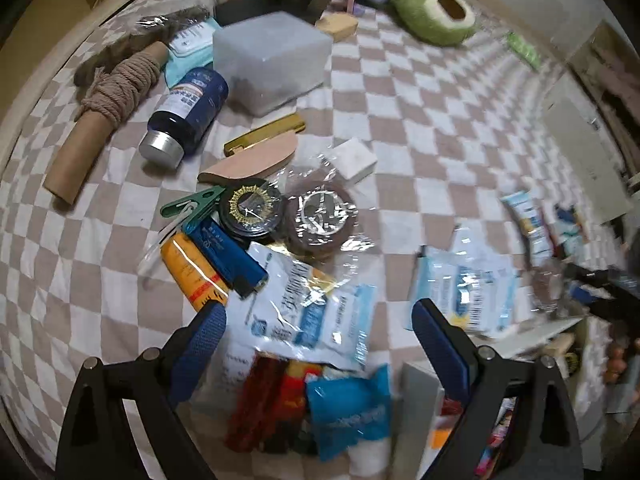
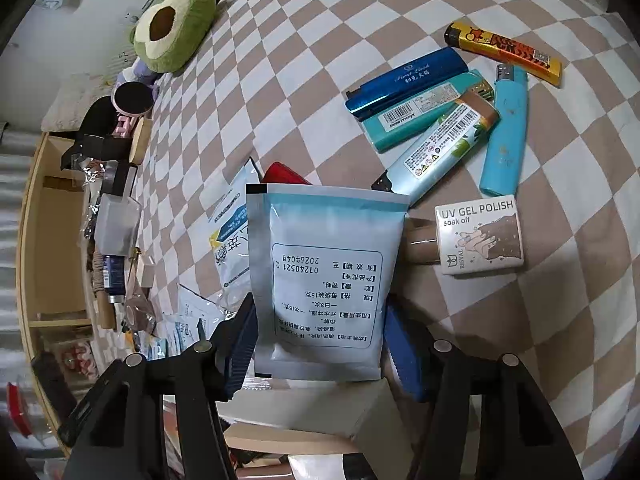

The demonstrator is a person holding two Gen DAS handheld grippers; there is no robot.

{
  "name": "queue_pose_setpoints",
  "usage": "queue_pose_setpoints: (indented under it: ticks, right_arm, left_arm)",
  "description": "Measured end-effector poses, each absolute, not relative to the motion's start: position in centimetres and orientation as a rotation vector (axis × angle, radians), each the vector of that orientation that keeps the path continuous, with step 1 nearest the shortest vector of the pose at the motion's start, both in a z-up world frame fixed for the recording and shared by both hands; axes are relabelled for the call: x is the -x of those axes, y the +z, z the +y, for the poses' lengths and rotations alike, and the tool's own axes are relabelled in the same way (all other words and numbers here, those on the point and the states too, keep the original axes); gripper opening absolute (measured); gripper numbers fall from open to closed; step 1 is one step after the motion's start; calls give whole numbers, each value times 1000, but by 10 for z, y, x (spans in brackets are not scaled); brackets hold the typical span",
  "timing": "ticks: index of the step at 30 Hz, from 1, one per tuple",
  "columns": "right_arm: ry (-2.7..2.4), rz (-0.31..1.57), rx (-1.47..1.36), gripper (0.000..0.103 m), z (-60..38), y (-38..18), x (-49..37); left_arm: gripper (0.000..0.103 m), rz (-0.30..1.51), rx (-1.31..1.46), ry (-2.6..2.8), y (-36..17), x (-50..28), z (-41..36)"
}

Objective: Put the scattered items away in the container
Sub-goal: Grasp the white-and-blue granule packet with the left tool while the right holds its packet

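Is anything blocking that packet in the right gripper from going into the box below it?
Nothing visible does. The right gripper holds the sachet upright right above the white container, whose opening sits just beneath with no item between them.

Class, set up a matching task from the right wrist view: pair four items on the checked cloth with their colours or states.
Items:
1. avocado plush
2. sachet
3. tiger-print lighter
4. UV gel polish bottle

Descriptions:
A. yellow, lying farthest from the gripper
B. green with a brown centre
C. pale blue, held upright between the right gripper fingers
D. lying on its side, white label with a drawing of hands

Pairs: 1-B, 2-C, 3-A, 4-D
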State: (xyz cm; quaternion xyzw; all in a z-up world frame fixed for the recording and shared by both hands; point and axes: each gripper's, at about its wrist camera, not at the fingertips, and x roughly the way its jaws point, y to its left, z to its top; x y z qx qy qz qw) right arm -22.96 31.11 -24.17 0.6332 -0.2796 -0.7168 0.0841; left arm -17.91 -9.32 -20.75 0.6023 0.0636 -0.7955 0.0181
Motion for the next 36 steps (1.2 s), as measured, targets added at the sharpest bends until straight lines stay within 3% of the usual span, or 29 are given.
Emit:
queue_pose_setpoints:
  ticks: [6, 16, 22, 31, 33, 35, 36]
  right_arm:
    - [-2128, -790, -1873, 51, 308, -239, 230]
    - [-2104, -792, -1873, 49, 306, -243, 230]
    - [-2096, -818, -1880, 49, 312, -246, 230]
    - [-2094, -818, -1870, 49, 311, -243, 229]
    - [-2100, -815, -1869, 49, 311, -242, 229]
    - [-2101, -821, -1867, 49, 312, -241, 229]
    - [-2101, -826, -1867, 49, 313, -241, 229]
  left_arm:
    - [94, 44, -1938, -2400, -233, 188, -83]
    - [95, -189, -1918, -2355, -251, 188, -68]
    - [103, -190, -1939, -2353, -256, 185, -67]
    - [103, -194, -1950, -2348, -260, 181, -69]
    - [101, -194, -1949, -2356, -259, 179, -69]
    - [87, -190, -1957, -2376, -257, 176, -70]
    - [85, -185, -1963, -2380, -256, 175, -71]
